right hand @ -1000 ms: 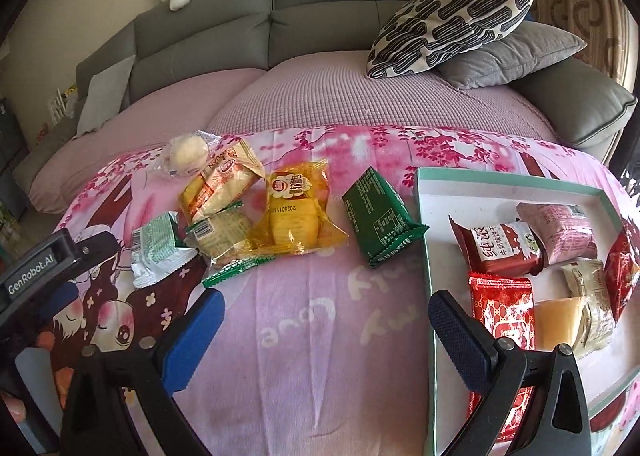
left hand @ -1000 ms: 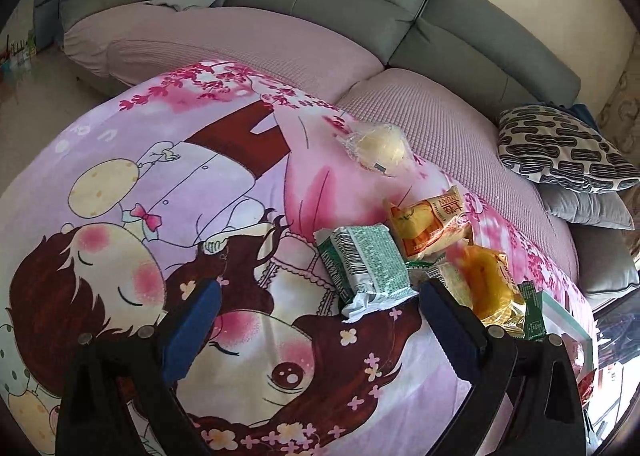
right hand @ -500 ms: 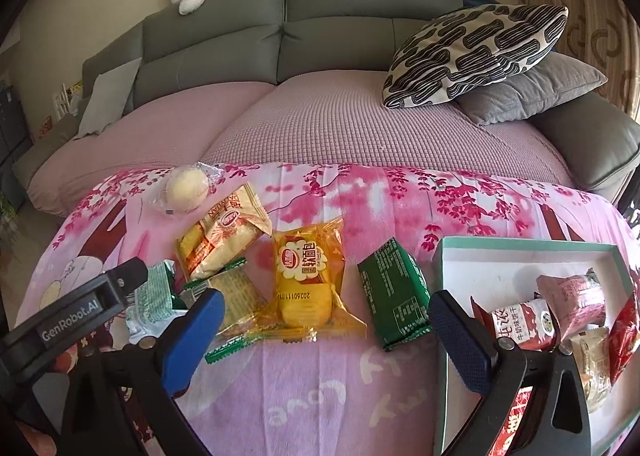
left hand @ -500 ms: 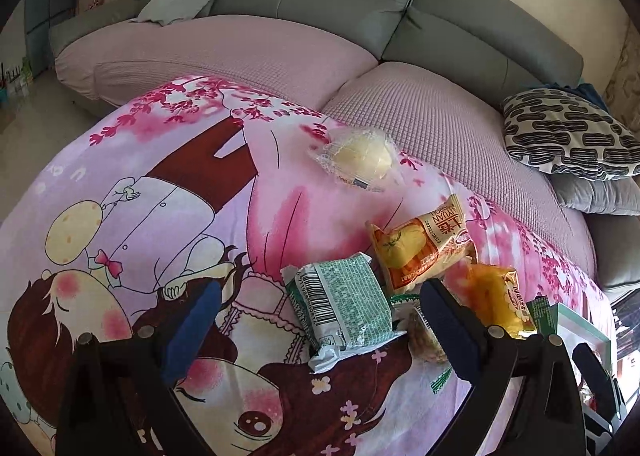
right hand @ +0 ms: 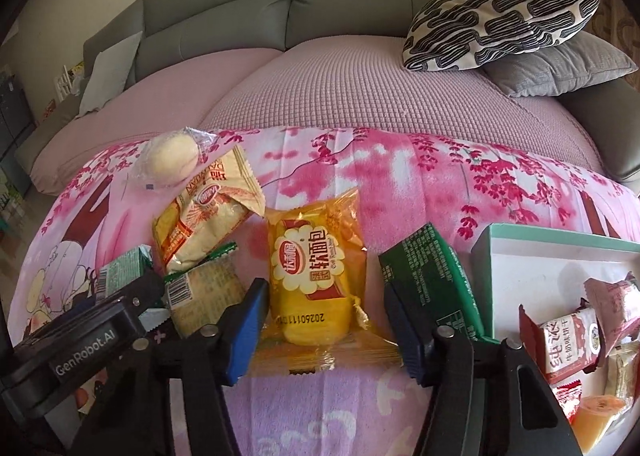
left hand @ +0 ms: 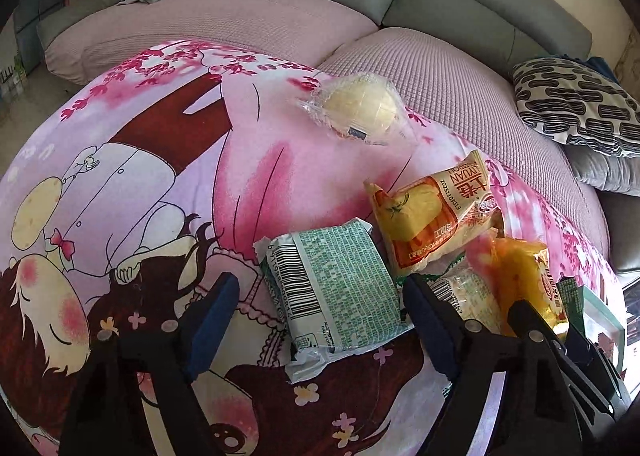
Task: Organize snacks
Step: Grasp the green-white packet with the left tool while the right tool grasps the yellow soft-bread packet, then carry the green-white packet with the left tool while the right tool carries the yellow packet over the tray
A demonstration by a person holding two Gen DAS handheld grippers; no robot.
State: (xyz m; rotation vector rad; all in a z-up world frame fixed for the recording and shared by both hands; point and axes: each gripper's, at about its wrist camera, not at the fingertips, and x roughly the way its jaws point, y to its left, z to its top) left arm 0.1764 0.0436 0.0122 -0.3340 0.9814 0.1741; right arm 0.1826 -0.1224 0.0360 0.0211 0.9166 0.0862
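1. Both grippers have moved in over the last second: left gripper [left hand: 320, 308] now straddles the green packet [left hand: 336, 288], right gripper [right hand: 326, 316] the yellow bread packet [right hand: 312, 276].
2. Jaws on both are wide open; nothing is gripped yet.
3. The box [right hand: 560, 252] waits at three o'clock, so pickup looks next.

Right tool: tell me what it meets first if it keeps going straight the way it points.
The right tool is open, with the yellow bread packet lying between its fingers, so it would meet that packet first. Past it is only the pink blanket, though depth is hard to judge through the fisheye.
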